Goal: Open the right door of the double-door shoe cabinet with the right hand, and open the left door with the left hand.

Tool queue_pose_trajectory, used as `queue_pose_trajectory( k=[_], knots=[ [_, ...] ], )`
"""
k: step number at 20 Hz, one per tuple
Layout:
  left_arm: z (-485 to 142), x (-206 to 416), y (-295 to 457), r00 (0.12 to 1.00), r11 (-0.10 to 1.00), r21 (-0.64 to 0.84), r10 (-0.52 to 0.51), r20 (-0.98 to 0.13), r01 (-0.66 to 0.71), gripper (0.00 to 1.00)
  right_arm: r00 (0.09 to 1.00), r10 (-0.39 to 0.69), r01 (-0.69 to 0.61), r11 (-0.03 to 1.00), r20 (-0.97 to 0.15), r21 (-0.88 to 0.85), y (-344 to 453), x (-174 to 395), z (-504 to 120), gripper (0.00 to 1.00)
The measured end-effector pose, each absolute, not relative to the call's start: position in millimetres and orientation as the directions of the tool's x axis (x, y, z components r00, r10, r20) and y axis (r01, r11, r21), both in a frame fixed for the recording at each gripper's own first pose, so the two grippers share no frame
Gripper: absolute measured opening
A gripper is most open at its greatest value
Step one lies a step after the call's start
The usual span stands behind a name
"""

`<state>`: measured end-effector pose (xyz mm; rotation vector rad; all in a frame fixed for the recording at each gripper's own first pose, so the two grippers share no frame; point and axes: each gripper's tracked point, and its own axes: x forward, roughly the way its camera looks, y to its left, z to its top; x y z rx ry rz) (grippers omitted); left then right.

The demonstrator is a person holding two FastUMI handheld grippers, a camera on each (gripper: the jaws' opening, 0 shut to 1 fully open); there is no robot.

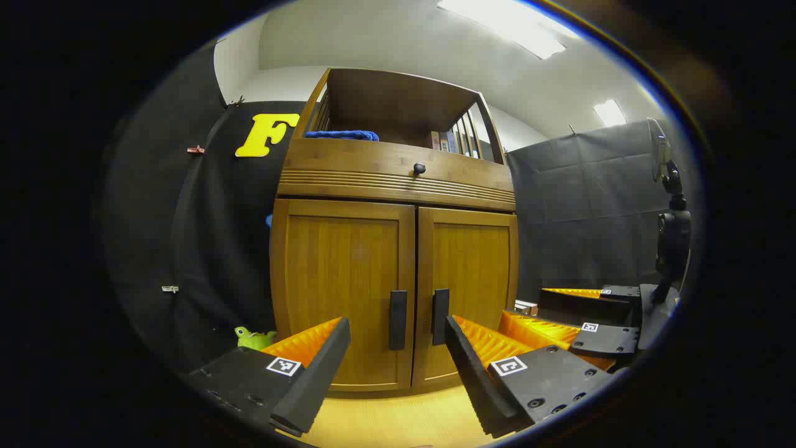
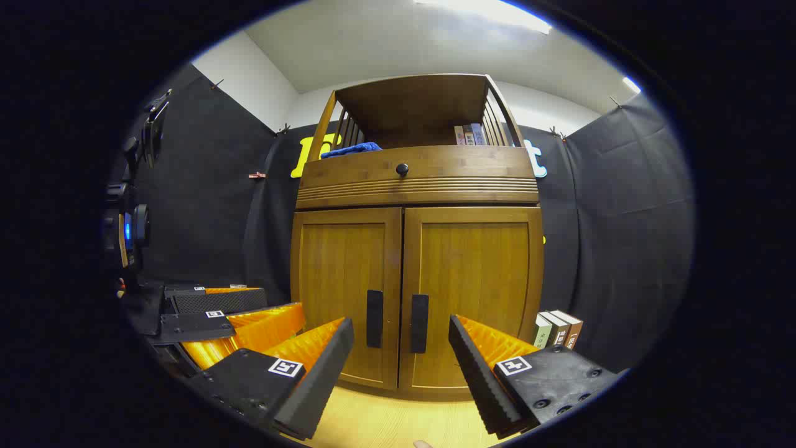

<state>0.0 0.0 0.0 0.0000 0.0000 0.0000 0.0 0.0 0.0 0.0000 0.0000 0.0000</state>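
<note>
Here the shoe cabinet (image 2: pixel 413 249) stands upright, both doors shut, handles (image 2: pixel 419 323) vertical at the centre seam. Left gripper (image 1: pixel 395 354) and right gripper (image 2: pixel 401 358) gape wide, holding nothing.

Black cloth walls (image 2: pixel 622 218), white ceiling (image 1: pixel 385 37), bright ceiling lights (image 1: pixel 510 25), pale wood floor (image 2: pixel 385 417).
</note>
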Motion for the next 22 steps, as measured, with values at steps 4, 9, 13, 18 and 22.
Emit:
queue_pose_trajectory(
  k=[4,9,13,18,22],
  knots=[
    [4,-3,3,1.0,1.0,-0.006,0.005,0.012,-0.005,0.95,1.0,-0.005,0.005,1.0,0.007,0.0,-1,-2,2,0.97],
    [7,-8,1,1.0,1.0,-0.015,-0.001,0.024,0.001,0.95,1.0,-0.006,0.006,1.0,0.012,0.004,-2,-6,5,0.95],
    [8,-10,-1,1.0,1.0,-0.016,-0.001,0.023,0.002,0.95,1.0,-0.005,0.005,1.0,0.015,-0.004,-2,-7,6,0.97],
    [10,-13,-5,1.0,1.0,-0.012,-0.003,0.026,0.003,0.95,0.999,0.004,-0.003,1.0,0.035,-0.007,-3,-11,10,0.97],
    [11,-17,-9,1.0,1.0,-0.001,-0.001,0.025,0.001,0.95,0.999,-0.004,0.004,1.0,0.034,-0.006,-4,-13,10,0.97]
  ],
)
